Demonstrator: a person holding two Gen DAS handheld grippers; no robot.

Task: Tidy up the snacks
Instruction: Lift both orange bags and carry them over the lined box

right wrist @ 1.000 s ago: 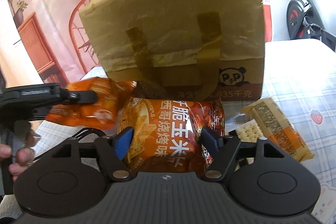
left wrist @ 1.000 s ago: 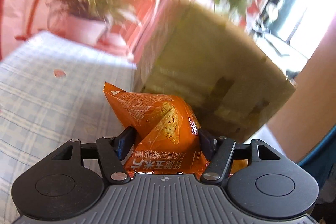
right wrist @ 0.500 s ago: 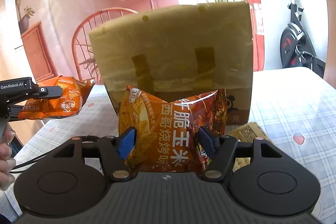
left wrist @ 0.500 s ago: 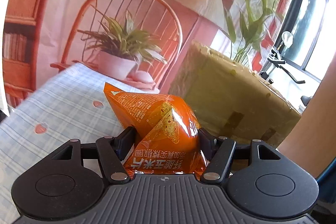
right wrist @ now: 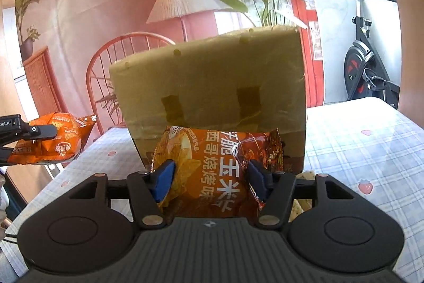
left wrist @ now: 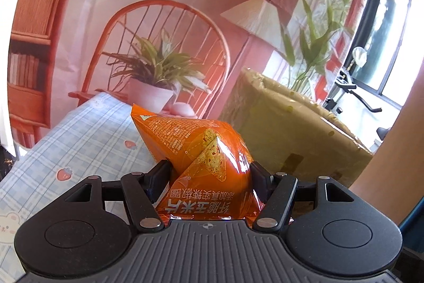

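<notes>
Right gripper (right wrist: 209, 178) up close: blue pads pinching a dark-orange chip bag (right wrist: 212, 163) at its lower half, jaws have just been closing in on it, foil creasing betw. them. Bag's off the table, hanging in front of the cardboard box (right wrist: 212, 81).

Left gripper (left wrist: 209, 177), same story: clamped at mid-width on a brighter orange chip bag (left wrist: 196, 147), puffed like a pillow, held up in the air w/ the box just ahead on its right.

Handling-wise, I'd judge both light, air-filled, slick foil; contents brittle, so squeeze too hard and chips crush or the seal pops. Best hold is low across the body or on the crimped seam, not the fat middle.

Further out: checked tablecloth (right wrist: 357, 150) w/ strawberry print, and something pale like crackers (right wrist: 300, 203) peeking under the right gripper, can't say for sure. Box top looks open, prob. where the bags go.
</notes>
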